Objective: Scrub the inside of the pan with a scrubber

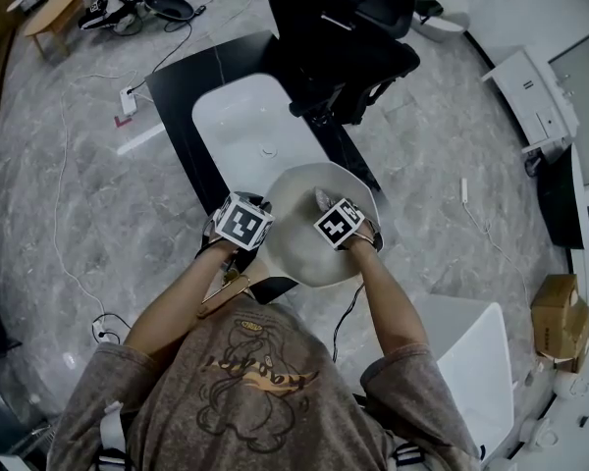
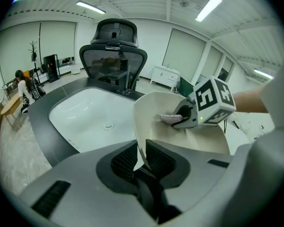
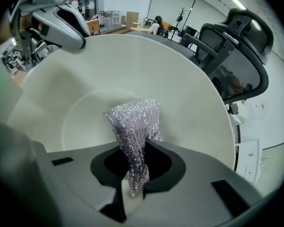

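A cream pan [image 1: 309, 253] is held tilted above the counter's near edge, just in front of the sink. My left gripper [image 2: 141, 156] is shut on the pan's thin rim [image 2: 138, 126], at the pan's left side in the head view. The right gripper [image 3: 132, 163] is shut on a silvery mesh scrubber [image 3: 132, 126], which hangs out of the jaws onto the pan's inner floor [image 3: 94, 112]. In the left gripper view the right gripper's marker cube [image 2: 213, 100] sits inside the pan with the scrubber [image 2: 169, 118] at its tip.
A white sink basin [image 1: 250, 126] is set in a black counter [image 1: 182, 86] just beyond the pan. A black office chair [image 1: 344, 37] stands behind the counter. Cables lie on the marble floor, and a white box [image 1: 476, 361] stands at the right.
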A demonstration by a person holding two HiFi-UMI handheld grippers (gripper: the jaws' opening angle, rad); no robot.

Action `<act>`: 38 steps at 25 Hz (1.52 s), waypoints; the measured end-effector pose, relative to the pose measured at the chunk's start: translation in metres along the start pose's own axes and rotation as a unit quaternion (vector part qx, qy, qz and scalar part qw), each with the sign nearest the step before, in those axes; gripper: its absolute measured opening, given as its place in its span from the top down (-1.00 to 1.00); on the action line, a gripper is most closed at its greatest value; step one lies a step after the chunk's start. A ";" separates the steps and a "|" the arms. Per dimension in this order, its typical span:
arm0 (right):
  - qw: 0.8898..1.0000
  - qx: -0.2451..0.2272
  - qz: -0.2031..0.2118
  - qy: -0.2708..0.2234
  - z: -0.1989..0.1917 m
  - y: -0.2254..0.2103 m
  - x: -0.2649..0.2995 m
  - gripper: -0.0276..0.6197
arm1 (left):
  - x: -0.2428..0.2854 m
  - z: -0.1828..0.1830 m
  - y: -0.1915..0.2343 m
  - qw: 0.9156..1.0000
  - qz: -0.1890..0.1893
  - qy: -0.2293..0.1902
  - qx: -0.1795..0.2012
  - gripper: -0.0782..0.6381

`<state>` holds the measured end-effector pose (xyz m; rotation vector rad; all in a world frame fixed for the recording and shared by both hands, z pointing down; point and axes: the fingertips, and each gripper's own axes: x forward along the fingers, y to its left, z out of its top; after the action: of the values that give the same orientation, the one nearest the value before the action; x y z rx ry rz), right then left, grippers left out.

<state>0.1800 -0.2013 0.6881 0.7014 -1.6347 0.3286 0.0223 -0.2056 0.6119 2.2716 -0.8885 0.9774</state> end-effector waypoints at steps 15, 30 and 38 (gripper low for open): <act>0.993 0.028 0.105 0.054 -0.041 0.050 -0.024 0.69 | 0.004 0.002 0.002 1.000 0.002 -0.004 0.001 0.60; 0.978 -0.006 0.208 0.016 -0.008 0.132 -0.032 0.68 | 0.003 0.003 0.001 1.000 0.004 -0.001 -0.002 0.60; 0.979 0.002 0.201 -0.026 0.033 0.143 -0.025 0.68 | 0.001 0.000 0.000 1.000 0.003 0.006 -0.007 0.60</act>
<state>0.0683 -0.1033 0.6823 0.3782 -1.8227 0.6072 0.0228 -0.2064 0.6132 2.2509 -0.8958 0.9842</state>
